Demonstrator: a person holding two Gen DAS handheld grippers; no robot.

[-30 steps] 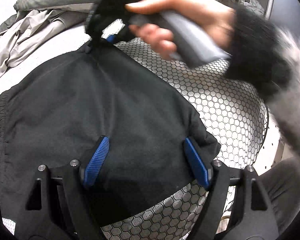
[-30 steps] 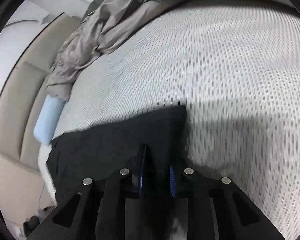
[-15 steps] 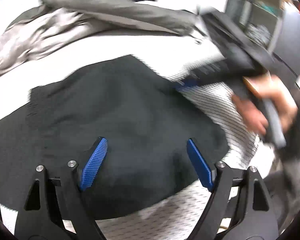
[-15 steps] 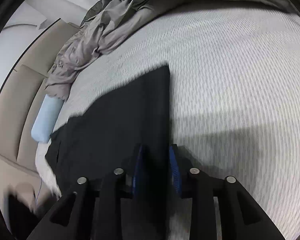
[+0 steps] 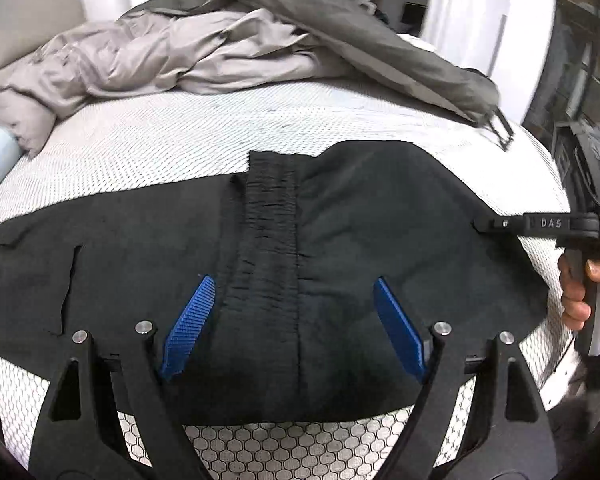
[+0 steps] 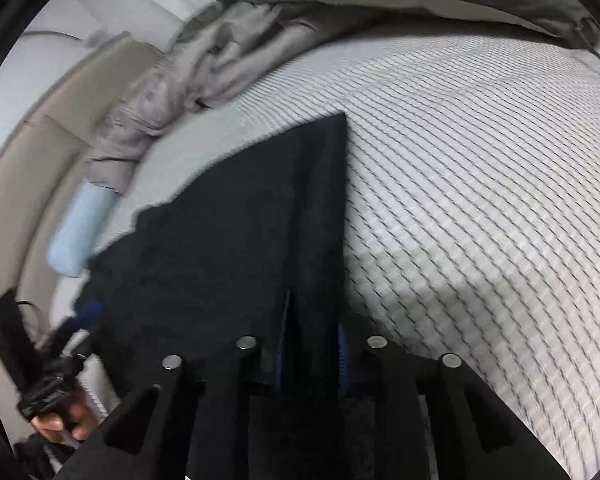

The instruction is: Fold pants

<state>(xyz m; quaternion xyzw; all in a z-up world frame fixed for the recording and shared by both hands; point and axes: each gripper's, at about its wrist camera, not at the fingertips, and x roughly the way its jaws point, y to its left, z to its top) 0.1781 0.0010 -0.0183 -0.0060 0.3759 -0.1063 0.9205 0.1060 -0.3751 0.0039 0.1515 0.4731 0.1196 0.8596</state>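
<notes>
mid-fold: right tool point(image 6: 312, 344) closing on the pants point(image 5: 340, 240) edge, seemingly pinching it; left tool point(image 5: 296, 328) spread, must regrasp.

The left gripper point(image 5: 294, 330) fills the lower frame with jaws spread wide and angled downward, while the right gripper point(image 6: 312, 344) has its jaws closing on black cloth.

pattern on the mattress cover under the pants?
White with a dark honeycomb mesh print on the mattress cover; clearest in the left wrist view.
</notes>
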